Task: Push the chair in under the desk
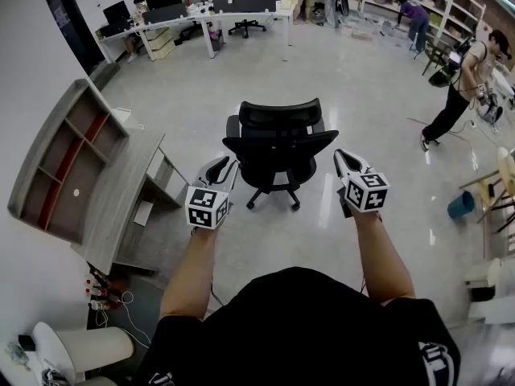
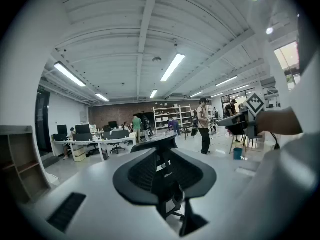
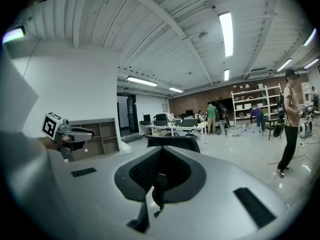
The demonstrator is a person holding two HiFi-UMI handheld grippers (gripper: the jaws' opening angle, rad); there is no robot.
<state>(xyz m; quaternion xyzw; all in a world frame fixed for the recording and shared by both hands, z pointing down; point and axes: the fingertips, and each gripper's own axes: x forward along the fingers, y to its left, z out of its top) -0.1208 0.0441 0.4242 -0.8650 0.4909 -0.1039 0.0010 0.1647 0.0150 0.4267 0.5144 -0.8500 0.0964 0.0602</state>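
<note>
Left gripper (image 1: 224, 167) and right gripper (image 1: 344, 161): jaws apart on both, nothing clamped. One sits beside each end of the backrest of the chair (image 1: 278, 139) (contact unclear). Chair stands apart from the front edge of the desk (image 1: 113, 207).

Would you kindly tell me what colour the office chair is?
The chair is black all over; the head view shows it best.

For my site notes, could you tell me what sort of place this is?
Probably an open-plan office or lab: a wheeled chair, a desk, long tables with monitors, and shelves at the back.
</note>
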